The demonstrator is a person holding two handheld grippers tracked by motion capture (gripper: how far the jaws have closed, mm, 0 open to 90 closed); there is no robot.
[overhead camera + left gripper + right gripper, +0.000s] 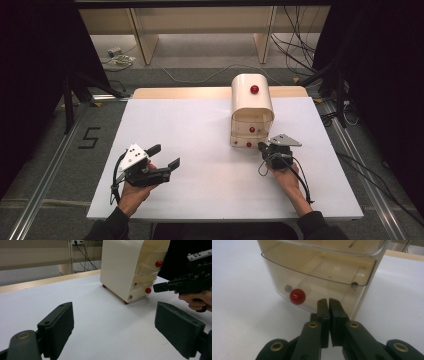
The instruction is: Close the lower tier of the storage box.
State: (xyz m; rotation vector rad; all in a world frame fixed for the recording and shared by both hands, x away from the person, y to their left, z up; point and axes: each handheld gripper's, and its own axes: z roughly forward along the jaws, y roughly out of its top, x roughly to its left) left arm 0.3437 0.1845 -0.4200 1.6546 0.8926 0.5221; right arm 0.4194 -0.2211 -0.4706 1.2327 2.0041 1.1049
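Right now the right gripper [329,302] has jaws pressed together, empty, near the drawer's red knob [297,296]; left gripper [165,156] gapes wide.

A cream plastic drawer cabinet with a rounded top [252,107] stands upright at the far right of the white table. Its translucent drawers, each with a round red knob [297,296], sit closed.

We see our left tongs [113,330] gaping over the white desk [100,315]; beyond stands a cream drawer box [125,267], the right tongs [160,287] near its red knob [148,290].
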